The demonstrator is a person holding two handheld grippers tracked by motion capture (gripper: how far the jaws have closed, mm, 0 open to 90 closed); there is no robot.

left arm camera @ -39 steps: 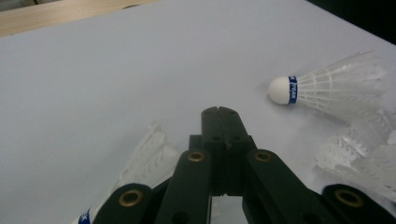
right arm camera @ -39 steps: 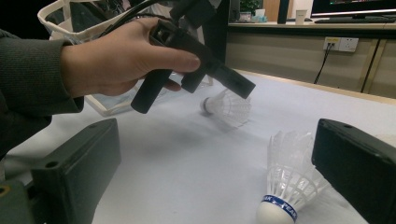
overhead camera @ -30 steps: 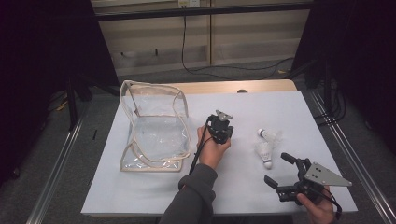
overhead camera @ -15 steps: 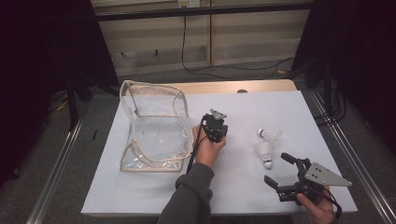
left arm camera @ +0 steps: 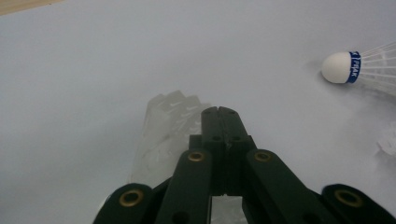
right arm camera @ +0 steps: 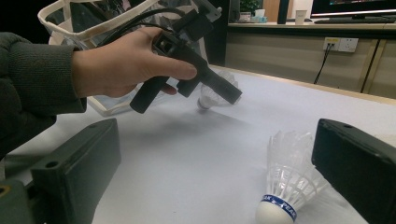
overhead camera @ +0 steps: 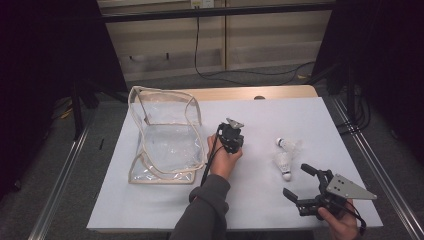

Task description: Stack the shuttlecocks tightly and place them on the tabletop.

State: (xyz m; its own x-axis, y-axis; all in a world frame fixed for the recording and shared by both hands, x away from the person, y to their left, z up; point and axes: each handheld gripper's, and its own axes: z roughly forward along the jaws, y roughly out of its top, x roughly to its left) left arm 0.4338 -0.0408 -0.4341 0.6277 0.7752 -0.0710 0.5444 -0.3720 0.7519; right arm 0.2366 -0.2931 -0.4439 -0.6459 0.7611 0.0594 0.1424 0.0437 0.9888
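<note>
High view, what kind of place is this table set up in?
Probably a lab or office recording bench: a white-topped table in a metal rail frame, a wall socket with trailing cable, and a desk with a monitor behind.

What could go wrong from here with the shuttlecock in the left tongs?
The left tongs seem to pinch the held shuttlecock by its thin feather skirt, so it may crush or slip out. The clear bag looks soft; its rim could fold as the shuttlecock goes in.
</note>
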